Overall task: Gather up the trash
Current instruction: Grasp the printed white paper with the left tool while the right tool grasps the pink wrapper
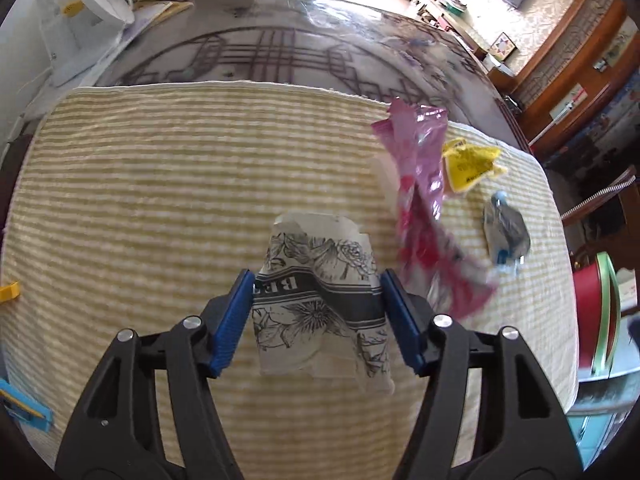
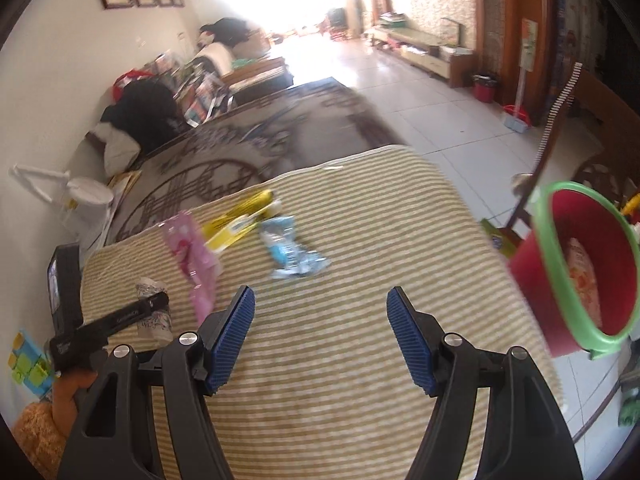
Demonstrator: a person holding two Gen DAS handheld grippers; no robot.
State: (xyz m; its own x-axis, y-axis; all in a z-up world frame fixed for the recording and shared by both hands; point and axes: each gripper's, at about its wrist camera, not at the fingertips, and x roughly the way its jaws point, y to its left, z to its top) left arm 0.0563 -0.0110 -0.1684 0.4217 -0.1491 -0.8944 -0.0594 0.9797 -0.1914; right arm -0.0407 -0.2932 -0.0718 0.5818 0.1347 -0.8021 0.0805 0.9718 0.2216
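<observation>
My left gripper [image 1: 318, 312] is shut on a crumpled white wrapper with black flower print [image 1: 320, 304], held just above the striped mat [image 1: 160, 200]. To its right lie a pink wrapper [image 1: 424, 184], a yellow wrapper [image 1: 468, 164] and a blue-grey wrapper [image 1: 506, 232]. My right gripper [image 2: 320, 336] is open and empty over the mat [image 2: 360, 240]. Beyond it lie the pink wrapper [image 2: 192, 256], the yellow wrapper [image 2: 240, 220] and the blue wrapper [image 2: 288, 252]. A red bin with a green rim [image 2: 576, 264] stands at the mat's right edge, with a wrapper inside.
The mat lies on a dark patterned glass table [image 1: 280, 52]. A white kettle [image 1: 88, 0] stands at the far left. The red bin shows at the right edge in the left wrist view [image 1: 592, 312]. A wooden chair [image 2: 560, 120] stands beyond the bin.
</observation>
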